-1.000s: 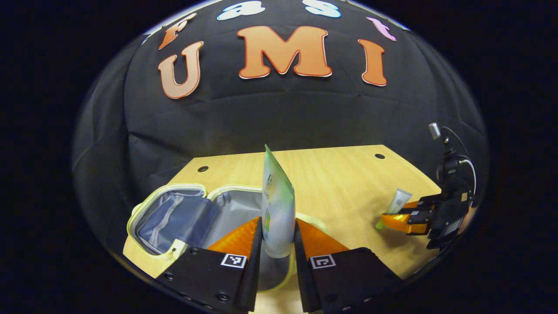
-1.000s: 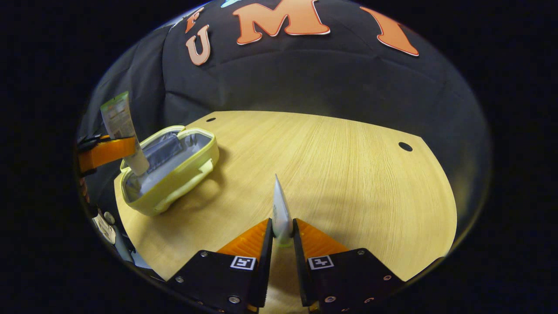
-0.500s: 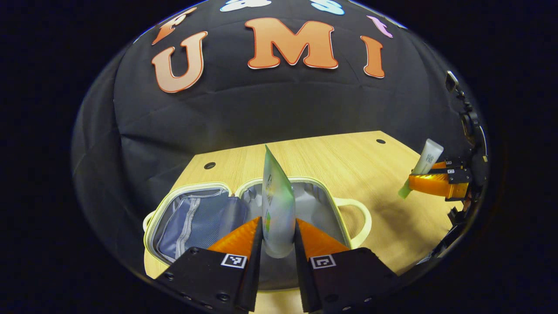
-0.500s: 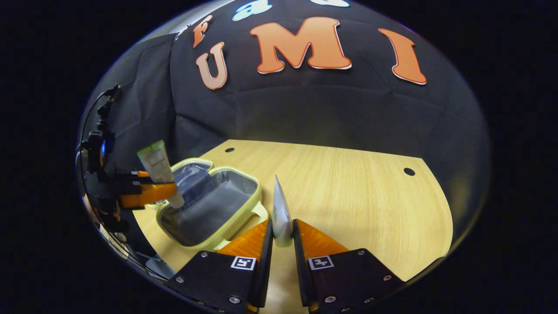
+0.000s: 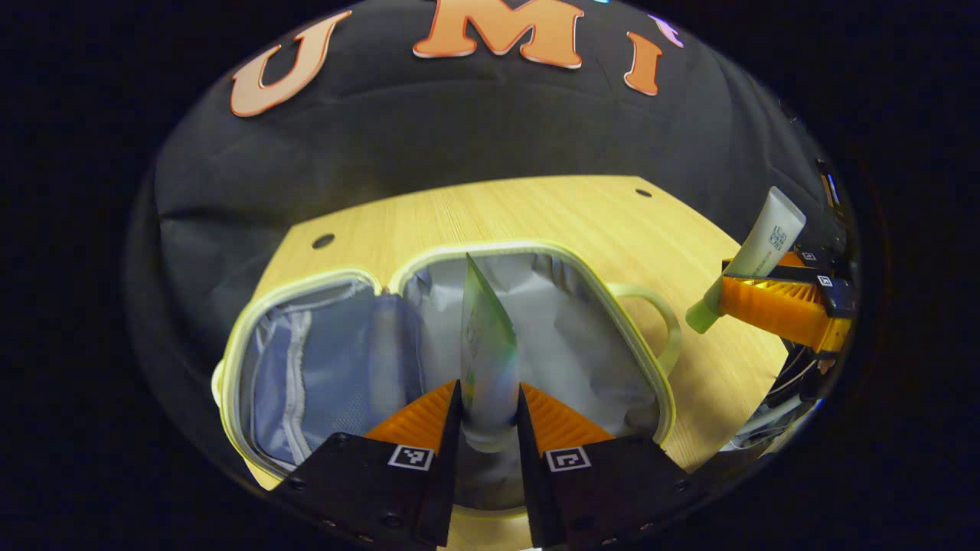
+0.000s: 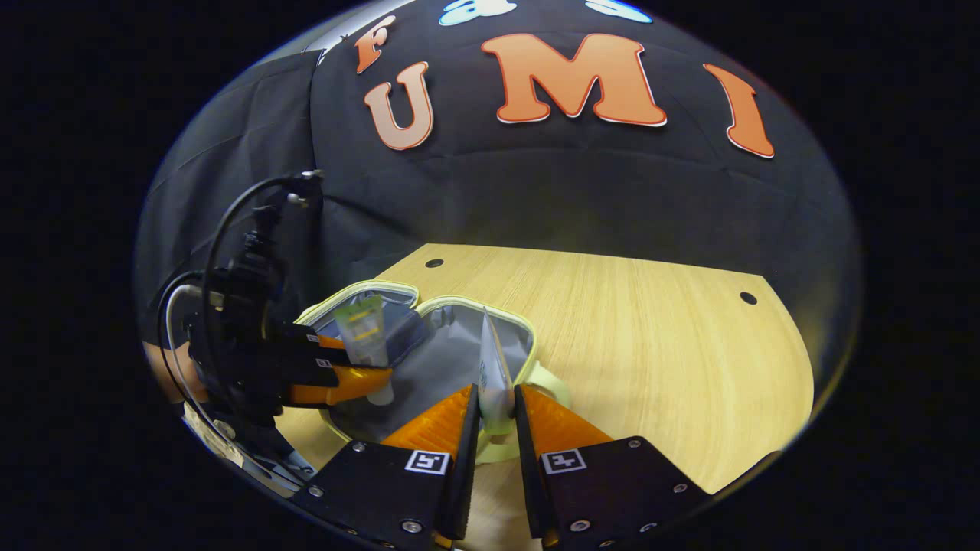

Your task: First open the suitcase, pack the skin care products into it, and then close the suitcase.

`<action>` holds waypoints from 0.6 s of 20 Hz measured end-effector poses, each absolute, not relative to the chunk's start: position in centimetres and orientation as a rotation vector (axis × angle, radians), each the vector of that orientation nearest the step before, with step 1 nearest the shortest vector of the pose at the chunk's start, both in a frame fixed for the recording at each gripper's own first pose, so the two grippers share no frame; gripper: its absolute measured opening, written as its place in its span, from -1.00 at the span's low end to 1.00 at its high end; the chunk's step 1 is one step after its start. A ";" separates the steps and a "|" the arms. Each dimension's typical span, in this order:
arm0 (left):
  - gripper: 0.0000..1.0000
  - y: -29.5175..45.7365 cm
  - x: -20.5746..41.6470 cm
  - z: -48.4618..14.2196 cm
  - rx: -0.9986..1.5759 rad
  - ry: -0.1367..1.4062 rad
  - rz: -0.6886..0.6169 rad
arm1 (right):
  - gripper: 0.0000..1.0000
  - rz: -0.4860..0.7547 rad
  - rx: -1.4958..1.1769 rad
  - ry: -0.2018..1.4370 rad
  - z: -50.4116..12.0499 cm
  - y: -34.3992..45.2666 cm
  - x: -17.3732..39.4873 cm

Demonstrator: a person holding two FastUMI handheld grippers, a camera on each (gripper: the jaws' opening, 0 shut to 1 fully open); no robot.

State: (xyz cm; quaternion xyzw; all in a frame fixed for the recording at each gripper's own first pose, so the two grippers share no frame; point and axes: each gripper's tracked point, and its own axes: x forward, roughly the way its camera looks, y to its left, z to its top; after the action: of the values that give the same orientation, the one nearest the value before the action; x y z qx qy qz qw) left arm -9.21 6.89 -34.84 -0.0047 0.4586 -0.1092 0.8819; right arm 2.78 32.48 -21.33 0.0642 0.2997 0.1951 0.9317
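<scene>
The small yellow-rimmed suitcase (image 5: 666,398) lies open on the wooden table, grey lining up. My left gripper (image 5: 490,417) is shut on a pale green skin care tube (image 5: 486,344), held upright over the suitcase's right half. Off to the right hangs my right gripper (image 5: 746,302), shut on a white tube with a green cap (image 5: 758,249). In the right gripper view my right gripper (image 6: 496,417) holds that white tube (image 6: 491,367) edge-on above the suitcase (image 6: 528,340). The left gripper (image 6: 360,383) with its green tube (image 6: 364,333) hovers over the lining there.
The wooden table (image 6: 651,344) stretches to the right of the suitcase, with small round holes (image 6: 748,298) near its far corners. The suitcase's handle (image 5: 662,325) sticks out toward the right gripper. A hand and cables (image 6: 230,306) sit behind the left gripper.
Both grippers have moved toward the suitcase with their tubes. The left one has dropped lower over the lining; the right one has come from the open table to the suitcase's edge.
</scene>
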 end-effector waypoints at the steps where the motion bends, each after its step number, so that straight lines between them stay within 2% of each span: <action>1: -0.23 6.9 -9.4 -35.9 -0.016 0.997 -0.243 | -0.40 0.401 0.131 0.622 -21.5 33.3 2.6; 5: -0.23 6.8 -10.5 -37.9 -0.021 1.168 -0.262 | -0.41 0.406 0.134 0.675 -22.8 35.6 2.2; 12: -0.23 7.6 -9.5 -41.1 -0.106 1.290 -0.166 | -0.40 0.384 0.151 0.789 -25.7 36.8 2.4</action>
State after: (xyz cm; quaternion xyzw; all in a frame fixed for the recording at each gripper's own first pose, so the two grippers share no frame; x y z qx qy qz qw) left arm -9.49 7.61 -41.06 -0.0492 0.6001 -0.0774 0.7946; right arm 2.42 36.85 -25.70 0.0730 0.3816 0.1859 0.9025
